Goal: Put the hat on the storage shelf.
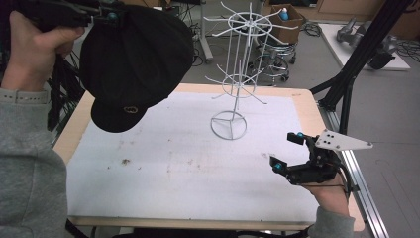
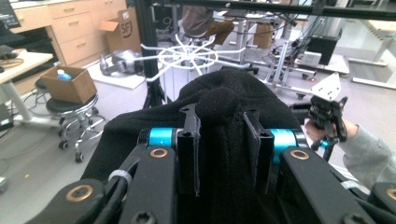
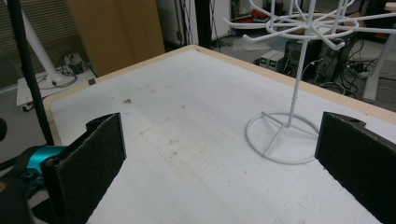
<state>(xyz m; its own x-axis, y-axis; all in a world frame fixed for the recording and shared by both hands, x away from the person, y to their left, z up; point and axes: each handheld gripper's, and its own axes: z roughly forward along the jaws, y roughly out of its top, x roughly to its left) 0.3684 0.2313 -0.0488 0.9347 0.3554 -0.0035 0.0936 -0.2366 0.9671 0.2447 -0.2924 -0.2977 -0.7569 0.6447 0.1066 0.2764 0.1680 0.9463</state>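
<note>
1. A black cap (image 1: 133,59) is seen in the upper left of the high view, held in the air above the left rear corner of the desk (image 1: 198,163); its brim hangs lowest, and a small gold emblem is borne near the brim.
2. In the left gripper view the cap (image 2: 224,140) is shown at centre frame, its fabric bunched and pinched between the two black jaws.
3. The left hand-held gripper (image 1: 106,15) is found at the top left edge of the high view, clenched on the crown of the cap; in its own view the left hand-held gripper (image 2: 222,140) is seen with fabric gathered between its pads.
4. The right hand-held gripper (image 1: 287,151) is placed in the lower right of the high view, low over the right edge of the desk, its jaws spread wide with nothing between them; a grey three-cornered plate is carried on top.
5. In the right gripper view the released jaws are seen at the lower left and lower right corners, with bare desk (image 3: 187,140) between them.
6. A white wire rack (image 1: 237,74) with two tiers of radiating hooks stands upright at the rear centre of the desk, well apart from the cap; its ring base (image 3: 285,140) is shown right of centre in the right gripper view.
</note>
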